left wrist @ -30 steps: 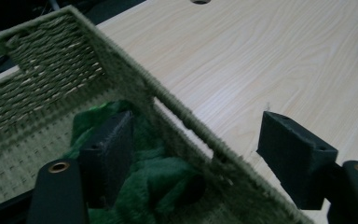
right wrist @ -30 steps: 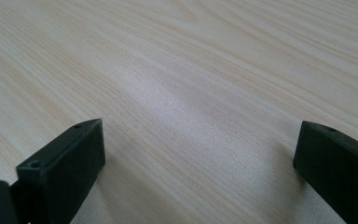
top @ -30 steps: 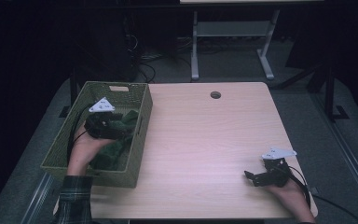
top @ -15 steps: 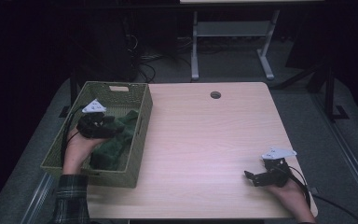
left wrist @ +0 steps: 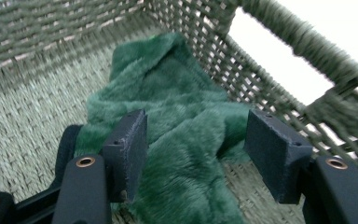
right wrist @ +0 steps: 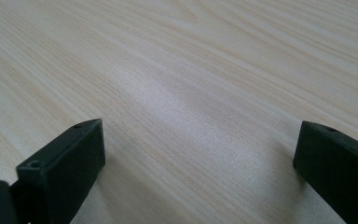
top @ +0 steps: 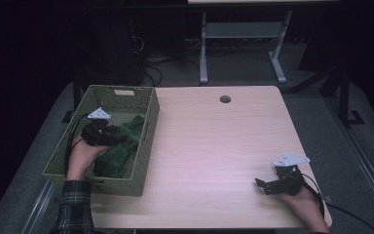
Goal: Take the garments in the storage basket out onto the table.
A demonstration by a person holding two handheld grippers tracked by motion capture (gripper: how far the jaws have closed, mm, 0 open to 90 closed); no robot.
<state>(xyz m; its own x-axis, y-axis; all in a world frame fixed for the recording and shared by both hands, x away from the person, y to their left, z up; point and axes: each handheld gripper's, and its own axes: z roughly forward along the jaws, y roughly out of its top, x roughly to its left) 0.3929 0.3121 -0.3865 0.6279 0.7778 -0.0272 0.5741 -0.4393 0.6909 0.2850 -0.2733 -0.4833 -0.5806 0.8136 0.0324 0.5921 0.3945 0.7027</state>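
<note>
A dim room with a pale wooden table (top: 214, 146) is being looked down upon; a green woven basket (top: 121, 91) is standing at the table's left edge, and a round cable hole (top: 225, 99) is showing near the far edge. Inside the basket a dark green plush cloth (top: 121, 146) is lying crumpled against the right wall. Compared with a second ago, the left gripper (top: 108, 136) is being held lower and nearer the basket's left side, so that more of the cloth is being uncovered at its far end. Its jaws have just been closing partway, and in the left gripper view they are standing on either side of a fold of the plush cloth (left wrist: 186, 154); the left pad (left wrist: 131, 149) is being touched by the pile, while the right pad (left wrist: 276, 154) is standing apart from it, so no real pinch is being made yet. The cloth is judged to be on the point of being gripped, probably for lifting out of the basket. The right gripper (top: 268, 186) is being rested at the near right of the table, unmoved, jaws wide apart over bare wood (right wrist: 191, 93), with nothing between them.
</note>
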